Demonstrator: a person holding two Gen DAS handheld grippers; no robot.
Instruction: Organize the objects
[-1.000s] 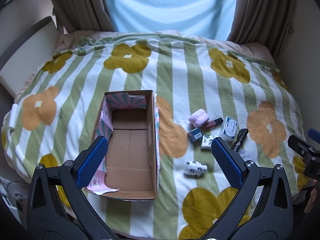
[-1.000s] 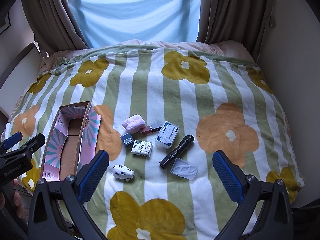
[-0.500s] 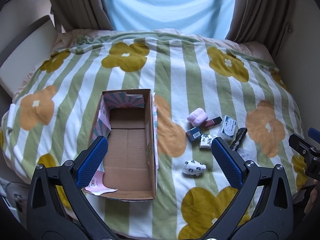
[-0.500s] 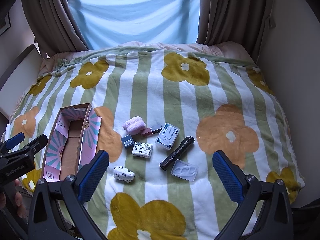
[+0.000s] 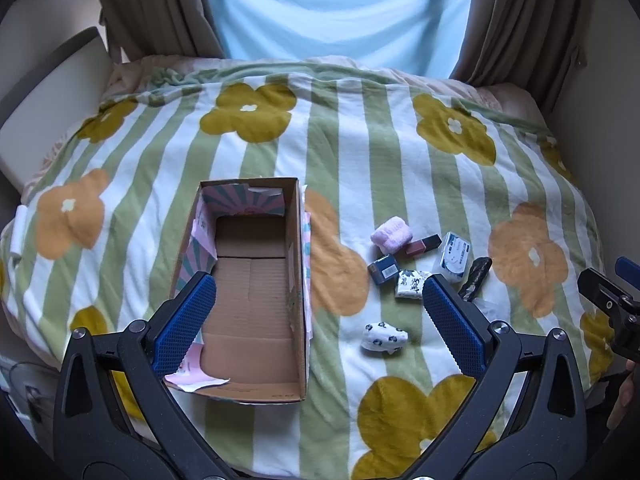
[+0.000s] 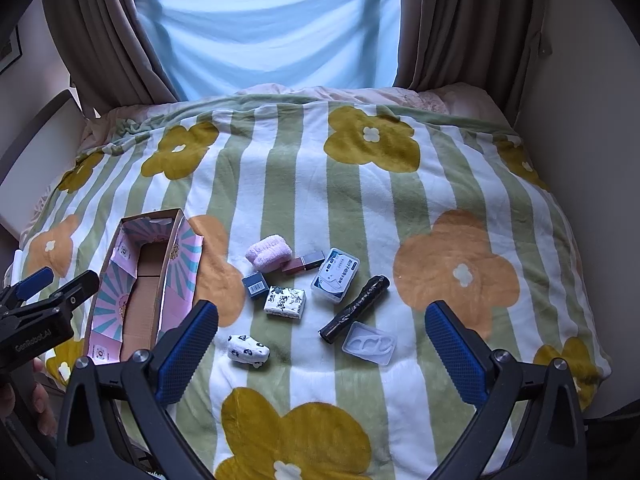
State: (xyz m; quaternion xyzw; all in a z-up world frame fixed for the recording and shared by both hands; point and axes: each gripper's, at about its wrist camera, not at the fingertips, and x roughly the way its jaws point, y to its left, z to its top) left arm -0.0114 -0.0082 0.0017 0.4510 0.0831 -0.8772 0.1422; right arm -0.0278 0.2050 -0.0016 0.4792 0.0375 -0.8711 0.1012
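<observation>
An open, empty cardboard box (image 5: 294,240) (image 6: 182,276) lies on the flowered blanket. To its right lie several small items: a pink rolled cloth (image 6: 269,253), a dark blue box (image 6: 255,285), a floral tissue pack (image 6: 285,302), a spotted white bundle (image 6: 248,350), a blue-white packet (image 6: 335,275), a black roll (image 6: 355,309), a clear plastic tray (image 6: 370,343) and a dark red case (image 6: 304,263). My left gripper (image 5: 316,324) is open and empty above the box's near end. My right gripper (image 6: 322,358) is open and empty, above the items.
The bed's green-striped blanket (image 6: 360,200) fills both views. Curtains and a blue-covered window (image 6: 272,36) stand behind it. A white headboard or panel (image 5: 44,108) is at the left, a wall at the right.
Both grippers have shifted slightly; the scene sits a little differently in each view. Nothing on the bed has moved, and both grippers stay open.
</observation>
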